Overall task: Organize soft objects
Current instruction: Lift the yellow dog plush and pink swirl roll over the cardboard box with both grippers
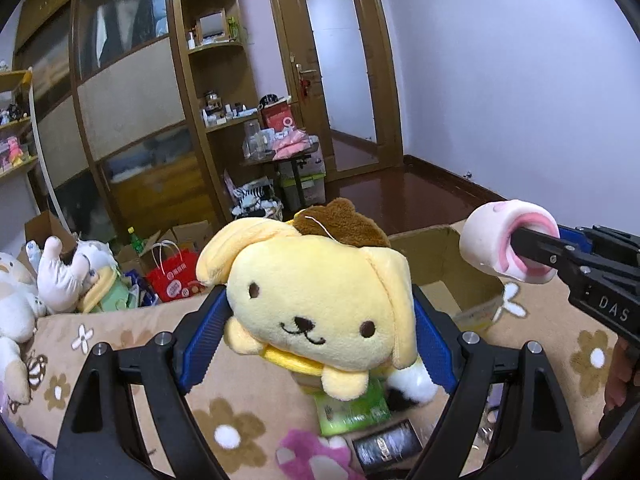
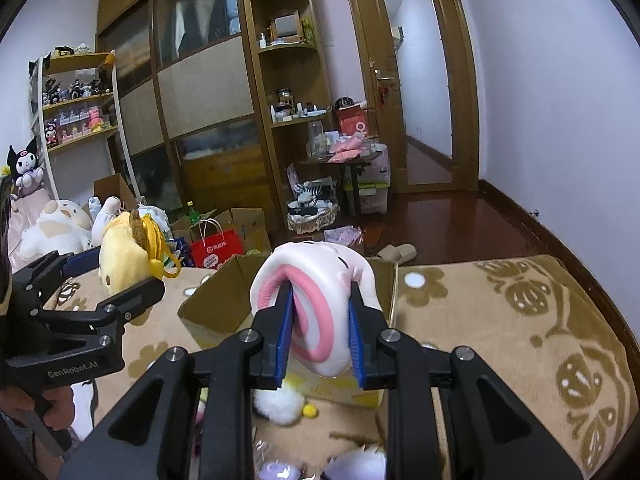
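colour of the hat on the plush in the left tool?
Brown, on the yellow plush; the hat shows best in the left wrist view.

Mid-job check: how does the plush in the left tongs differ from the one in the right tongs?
The yellow dog plush has a face, floppy ears and a brown cap; the pink-and-white roll plush is a faceless spiral. The left tongs spread wide around the dog; the right tongs pinch the roll narrowly. Both are held aloft near the cardboard box.
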### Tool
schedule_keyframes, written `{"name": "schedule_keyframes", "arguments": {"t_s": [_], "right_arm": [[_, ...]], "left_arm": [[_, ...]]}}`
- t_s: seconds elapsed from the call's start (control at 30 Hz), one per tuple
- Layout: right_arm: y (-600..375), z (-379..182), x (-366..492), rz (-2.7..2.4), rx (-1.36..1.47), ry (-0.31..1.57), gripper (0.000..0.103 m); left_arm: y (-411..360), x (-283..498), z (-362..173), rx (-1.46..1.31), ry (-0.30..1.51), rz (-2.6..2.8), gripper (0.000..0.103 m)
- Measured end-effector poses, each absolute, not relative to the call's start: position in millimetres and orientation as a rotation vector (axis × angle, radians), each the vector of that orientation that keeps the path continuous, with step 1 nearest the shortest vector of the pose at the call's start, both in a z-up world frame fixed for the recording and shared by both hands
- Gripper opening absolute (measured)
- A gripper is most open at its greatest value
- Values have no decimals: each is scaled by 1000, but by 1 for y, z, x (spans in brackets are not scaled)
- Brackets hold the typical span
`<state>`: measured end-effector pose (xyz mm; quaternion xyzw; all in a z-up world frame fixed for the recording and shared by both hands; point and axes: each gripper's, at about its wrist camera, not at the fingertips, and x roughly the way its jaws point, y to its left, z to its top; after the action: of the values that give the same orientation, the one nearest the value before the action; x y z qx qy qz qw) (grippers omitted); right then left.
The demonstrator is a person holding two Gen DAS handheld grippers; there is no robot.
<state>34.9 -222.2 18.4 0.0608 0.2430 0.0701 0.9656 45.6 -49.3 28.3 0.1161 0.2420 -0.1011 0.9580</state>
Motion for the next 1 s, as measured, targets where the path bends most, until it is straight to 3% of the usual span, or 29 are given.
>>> {"name": "schedule_keyframes", "arguments": {"t_s": [0.5,1.0], "right_arm": [[-229,-17,93,148,154,565,26],[-230,-62,116,170,182,679,33]], "left_arm": [[-56,112,2,211,559,-215,85],[-75,143,-41,272,675,-256,86]]}}
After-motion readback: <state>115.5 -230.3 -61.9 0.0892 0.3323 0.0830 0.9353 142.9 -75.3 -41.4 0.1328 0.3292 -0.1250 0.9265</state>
